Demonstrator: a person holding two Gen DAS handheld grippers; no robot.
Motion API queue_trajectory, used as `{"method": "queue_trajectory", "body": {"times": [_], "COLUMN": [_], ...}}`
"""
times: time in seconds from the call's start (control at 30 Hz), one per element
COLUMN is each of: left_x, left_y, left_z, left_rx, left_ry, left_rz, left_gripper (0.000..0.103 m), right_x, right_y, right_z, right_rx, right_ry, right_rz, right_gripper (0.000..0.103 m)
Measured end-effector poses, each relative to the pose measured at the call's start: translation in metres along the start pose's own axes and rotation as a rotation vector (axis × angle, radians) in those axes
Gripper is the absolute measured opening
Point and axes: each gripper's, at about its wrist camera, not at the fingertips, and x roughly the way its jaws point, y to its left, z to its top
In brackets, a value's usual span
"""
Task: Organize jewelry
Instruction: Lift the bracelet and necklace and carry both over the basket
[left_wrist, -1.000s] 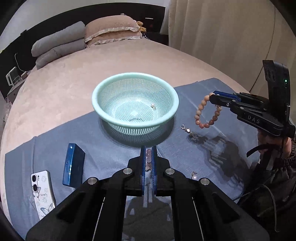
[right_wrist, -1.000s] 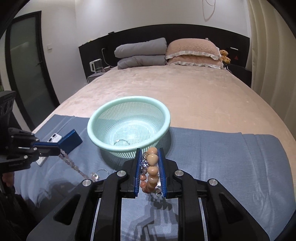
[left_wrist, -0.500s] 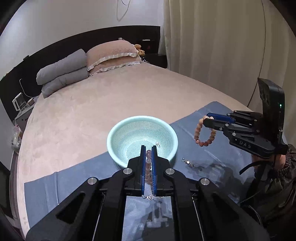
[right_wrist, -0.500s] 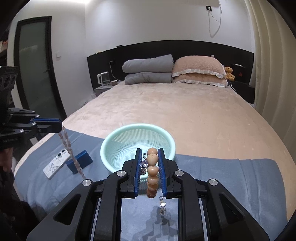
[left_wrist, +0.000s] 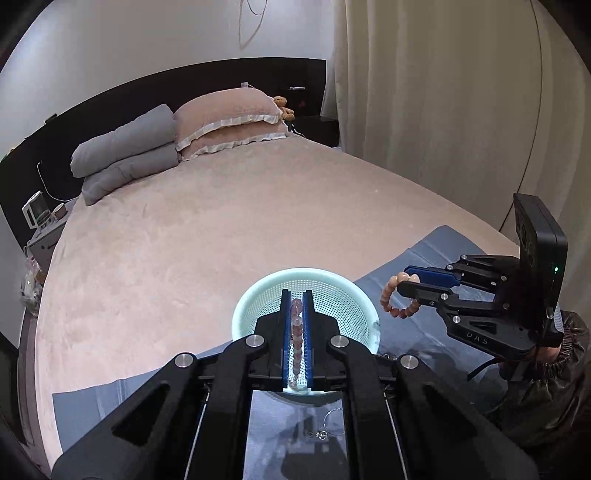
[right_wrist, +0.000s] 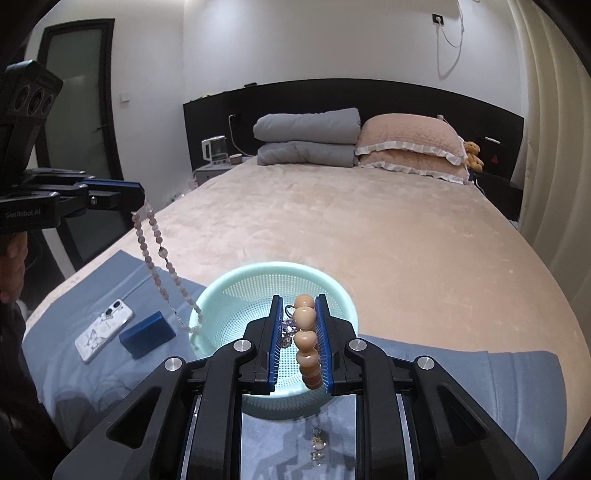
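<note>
At frame centre, the right gripper (right_wrist: 297, 332) clamps the peach bracelet (right_wrist: 306, 341) directly above the basket (right_wrist: 343, 295); the left gripper (right_wrist: 135, 195), upper left, pinches the necklace (right_wrist: 162, 254), its tail draping the basket's rim.

1. Soft, even indoor light fills both views; the white wall (right_wrist: 314, 40) is brightest at the top of the right wrist view.
2. Dark shadows of the claws fall on the grey-blue cloth (right_wrist: 517, 387) at the bottom of each view.
3. Fisheye distortion bends the pale cream curtain (left_wrist: 424, 92) and the pink velvety bed (left_wrist: 184, 258), with black vignetting in the corners.
4. Focus is sharp mid-frame; the pale mint perforated plastic basket (right_wrist: 236, 291) shows a mild sheen on its rim.
</note>
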Motion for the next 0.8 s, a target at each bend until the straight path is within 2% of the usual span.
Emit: {"method": "queue_trajectory", "body": {"times": [0.27, 0.53, 0.8], "left_x": [0.051, 0.103, 0.137], "left_y": [0.014, 0.02, 0.016], "left_z": [-0.009, -0.052, -0.086], "left_rx": [-0.014, -0.055, -0.061], "left_ry": [0.066, 0.158, 0.233], "left_rz": [-0.027, -0.068, -0.095], "left_gripper": [0.006, 0.006, 0.006], "right_x": [0.052, 0.097, 0.115], "right_y": [-0.002, -0.005, -0.008], "right_z": [-0.012, -0.037, -0.05], "right_rx": [0.007, 0.025, 0.041], "right_ry": [0.07, 0.147, 0.176], "right_rz": [0.021, 0.026, 0.013], "right_gripper": [0.017, 0.017, 0.017]}}
